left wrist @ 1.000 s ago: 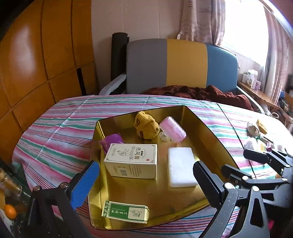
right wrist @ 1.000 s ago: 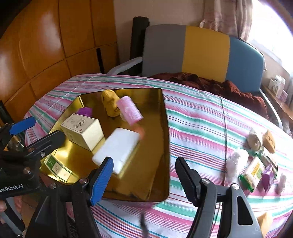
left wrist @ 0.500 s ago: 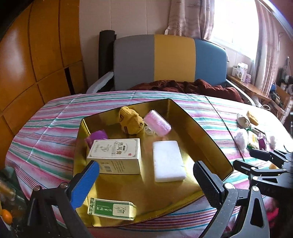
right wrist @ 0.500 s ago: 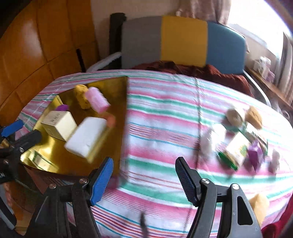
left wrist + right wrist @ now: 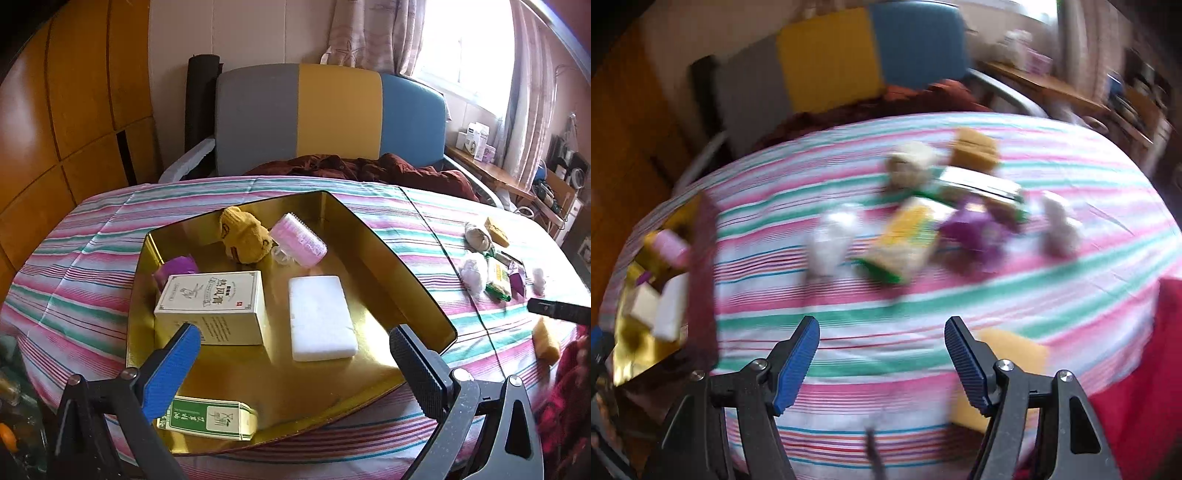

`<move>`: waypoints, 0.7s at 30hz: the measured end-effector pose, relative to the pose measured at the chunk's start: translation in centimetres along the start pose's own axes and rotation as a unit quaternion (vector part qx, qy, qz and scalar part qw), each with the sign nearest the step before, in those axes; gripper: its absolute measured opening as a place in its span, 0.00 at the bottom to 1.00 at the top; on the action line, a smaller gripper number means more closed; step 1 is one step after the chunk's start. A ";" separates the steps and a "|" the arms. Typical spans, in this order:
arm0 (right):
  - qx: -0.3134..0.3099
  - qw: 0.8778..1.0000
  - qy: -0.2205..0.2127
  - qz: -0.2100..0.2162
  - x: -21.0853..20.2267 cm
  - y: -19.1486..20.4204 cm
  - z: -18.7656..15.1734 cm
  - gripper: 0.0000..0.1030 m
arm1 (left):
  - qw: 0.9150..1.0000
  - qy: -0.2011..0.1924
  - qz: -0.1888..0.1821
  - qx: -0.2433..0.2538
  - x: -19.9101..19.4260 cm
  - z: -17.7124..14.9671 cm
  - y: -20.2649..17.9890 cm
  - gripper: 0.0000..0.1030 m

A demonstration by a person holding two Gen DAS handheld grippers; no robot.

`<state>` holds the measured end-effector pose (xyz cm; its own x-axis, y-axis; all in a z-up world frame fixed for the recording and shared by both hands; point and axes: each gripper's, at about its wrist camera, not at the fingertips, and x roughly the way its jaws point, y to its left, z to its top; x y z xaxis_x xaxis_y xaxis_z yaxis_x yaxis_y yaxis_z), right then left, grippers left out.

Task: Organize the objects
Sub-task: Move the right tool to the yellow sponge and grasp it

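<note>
A gold tray [image 5: 413, 277] on the striped table holds a cream box [image 5: 210, 306], a white block [image 5: 319, 317], a pink roller [image 5: 299, 240], a yellow plush [image 5: 243, 236], a purple item [image 5: 177, 266] and a green box [image 5: 207, 421]. My left gripper [image 5: 291, 358] is open and empty over the tray's near edge. My right gripper [image 5: 881, 350] is open and empty above the cloth, facing a blurred cluster of loose objects: a yellow-green packet [image 5: 905, 240], a purple item [image 5: 975, 232], white fluffy items [image 5: 831, 240]. A yellow sponge [image 5: 1012, 354] lies beside its right finger.
A grey, yellow and blue chair [image 5: 332, 118] with a dark red cloth [image 5: 369, 166] stands behind the table. Wooden panels [image 5: 55, 110] are on the left. A shelf with clutter [image 5: 517, 177] runs along the right. The right gripper's tip [image 5: 557, 310] shows in the left wrist view.
My right gripper has swung right, from over the tray to the loose objects on the cloth; its view is motion-blurred. My left gripper has pulled back a little from the tray.
</note>
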<state>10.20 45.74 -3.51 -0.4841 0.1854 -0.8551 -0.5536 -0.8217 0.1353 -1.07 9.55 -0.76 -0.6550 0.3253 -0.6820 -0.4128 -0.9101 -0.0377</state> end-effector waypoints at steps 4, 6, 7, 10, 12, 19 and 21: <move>0.046 0.999 0.022 -0.006 -0.5 -3.1 0.1 0.70 | 1.000 0.001 -0.006 -0.003 0.1 -0.1 0.0 1.00; 0.068 0.997 0.039 -0.004 -0.4 -4.1 -0.2 0.71 | 1.000 0.003 -0.010 -0.007 0.2 -0.1 0.1 1.00; 0.074 0.996 0.049 -0.007 -0.1 -4.4 -0.3 0.71 | 1.000 0.004 -0.012 -0.007 0.2 -0.1 0.0 1.00; 0.085 0.994 0.067 -0.030 0.5 -4.6 -0.5 0.71 | 1.000 0.004 -0.017 -0.005 0.2 -0.2 -0.1 1.00; 0.078 0.993 0.076 -0.054 1.1 -4.4 -0.5 0.72 | 1.000 0.004 -0.019 -0.006 0.2 -0.2 0.0 1.00; 0.079 0.987 0.099 -0.095 2.1 -4.7 -0.9 0.74 | 0.999 0.004 -0.029 -0.019 0.3 -0.2 0.5 1.00; 0.090 0.987 0.096 -0.090 1.8 -5.0 -0.9 0.74 | 0.999 0.005 -0.032 -0.021 0.4 -0.2 0.6 1.00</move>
<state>12.72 49.73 -6.16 -0.2396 0.2006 -0.9499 -0.7391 -0.6721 0.0445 -1.41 9.04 -1.20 -0.6221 0.3804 -0.6843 -0.4258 -0.8979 -0.1120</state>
